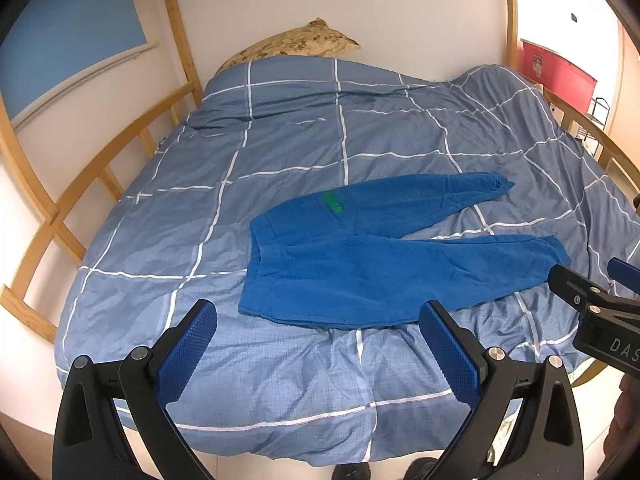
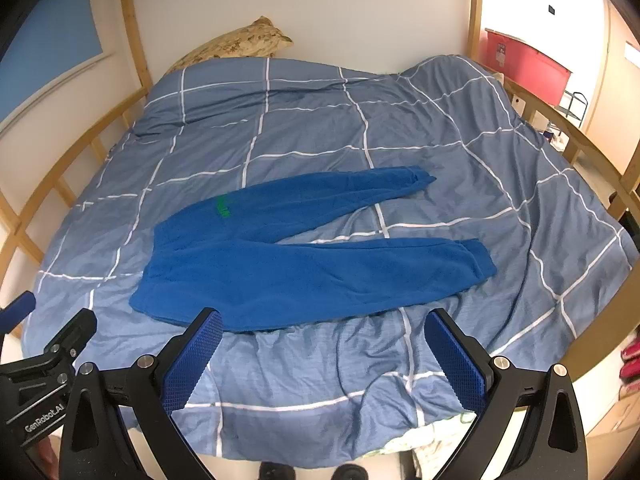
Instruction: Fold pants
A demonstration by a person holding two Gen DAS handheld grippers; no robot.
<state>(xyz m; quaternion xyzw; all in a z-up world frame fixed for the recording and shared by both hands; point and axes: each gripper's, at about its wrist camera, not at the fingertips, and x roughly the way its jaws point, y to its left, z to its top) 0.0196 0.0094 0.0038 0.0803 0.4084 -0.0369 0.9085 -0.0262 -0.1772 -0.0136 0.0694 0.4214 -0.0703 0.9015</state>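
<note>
Blue pants (image 1: pixel 360 256) lie spread just beyond both wide-open, empty grippers, left gripper (image 1: pixel 320 350) and right gripper (image 2: pixel 328 354); pinching the near leg's waistband and cuff together would suit.

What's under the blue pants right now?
The blue pants lie flat, legs spread, directly on the checked blue duvet. Nothing else shows at their edges; whatever lies beneath the fabric itself is covered. Both claws hover open, off the cloth.

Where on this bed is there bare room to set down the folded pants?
Free: the wide duvet stretch between the pants and the pillow, plus the right side toward the wooden rail. Tightest: the near edge, where the open left tool and right tool hover.
</note>
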